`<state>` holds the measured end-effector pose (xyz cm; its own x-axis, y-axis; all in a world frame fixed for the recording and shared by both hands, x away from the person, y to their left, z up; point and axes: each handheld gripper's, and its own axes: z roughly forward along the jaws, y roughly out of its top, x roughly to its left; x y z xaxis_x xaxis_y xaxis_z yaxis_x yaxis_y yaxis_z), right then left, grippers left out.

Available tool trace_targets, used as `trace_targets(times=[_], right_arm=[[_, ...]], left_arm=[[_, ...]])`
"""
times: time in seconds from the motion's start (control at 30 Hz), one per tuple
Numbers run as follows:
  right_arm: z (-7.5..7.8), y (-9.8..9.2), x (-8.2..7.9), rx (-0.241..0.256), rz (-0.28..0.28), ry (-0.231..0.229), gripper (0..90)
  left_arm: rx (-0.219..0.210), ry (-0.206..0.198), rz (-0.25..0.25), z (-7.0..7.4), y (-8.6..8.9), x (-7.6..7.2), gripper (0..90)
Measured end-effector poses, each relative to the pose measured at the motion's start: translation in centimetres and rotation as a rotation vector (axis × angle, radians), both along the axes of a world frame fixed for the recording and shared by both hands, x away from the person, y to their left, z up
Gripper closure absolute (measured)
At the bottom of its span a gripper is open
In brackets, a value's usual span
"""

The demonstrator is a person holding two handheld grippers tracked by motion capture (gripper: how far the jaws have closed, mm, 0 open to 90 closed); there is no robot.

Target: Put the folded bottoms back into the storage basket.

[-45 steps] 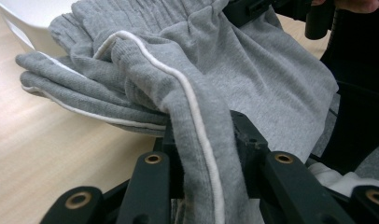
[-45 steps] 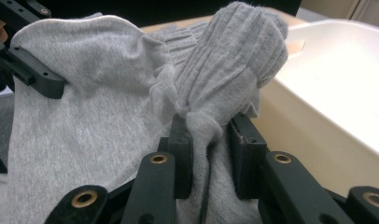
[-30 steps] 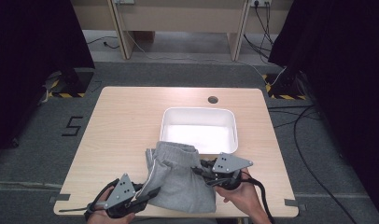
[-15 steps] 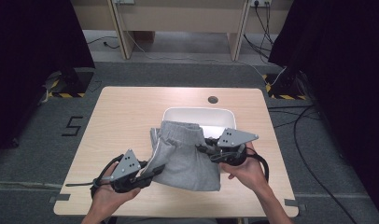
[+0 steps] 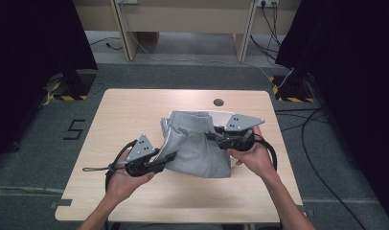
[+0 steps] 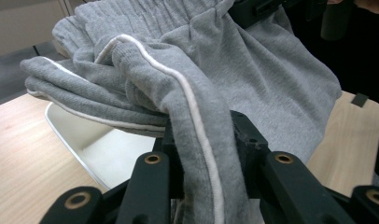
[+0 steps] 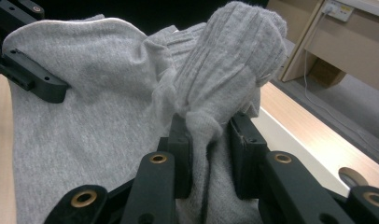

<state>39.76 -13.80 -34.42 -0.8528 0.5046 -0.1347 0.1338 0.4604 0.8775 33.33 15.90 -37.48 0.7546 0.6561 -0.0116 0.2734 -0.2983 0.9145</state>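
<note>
- Nearest the person, the left gripper [image 5: 165, 158] is clamped on the grey sweatpants [image 5: 197, 146] along the white-striped edge [image 6: 197, 116], at the near left of the bundle.
- The right gripper [image 5: 212, 137] pinches a bunched fold [image 7: 211, 126] at the sweatpants' right side, close to the ribbed waistband [image 7: 234, 51].
- The sweatpants hang folded between both grippers, lifted off the table [image 5: 130, 115].
- Beyond and beneath the sweatpants sits a white tray [image 6: 103, 149], mostly covered by them.
</note>
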Motion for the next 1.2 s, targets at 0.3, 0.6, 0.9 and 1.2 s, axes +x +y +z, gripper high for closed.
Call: trace_targets(times=[0.3, 0.6, 0.9, 1.2], right_arm=[[0.9, -0.1, 2.6, -0.047, -0.024, -0.013, 73.6], [0.3, -0.7, 5.7, -0.08, -0.056, 0.021, 73.6], [-0.8, -1.1, 7.6, -0.102, -0.071, 0.035, 73.5], [-2.7, -1.2, 9.2, -0.127, -0.077, 0.076, 73.3]], left_arm=[[-0.016, 0.013, 0.027, 0.1, -0.8, 2.7, 70.2], [-0.021, 0.044, 0.056, -1.3, -2.3, 5.5, 70.2], [-0.016, 0.079, 0.072, -2.5, -3.0, 7.4, 70.1], [0.012, 0.128, 0.085, -4.1, -3.6, 8.9, 69.9]])
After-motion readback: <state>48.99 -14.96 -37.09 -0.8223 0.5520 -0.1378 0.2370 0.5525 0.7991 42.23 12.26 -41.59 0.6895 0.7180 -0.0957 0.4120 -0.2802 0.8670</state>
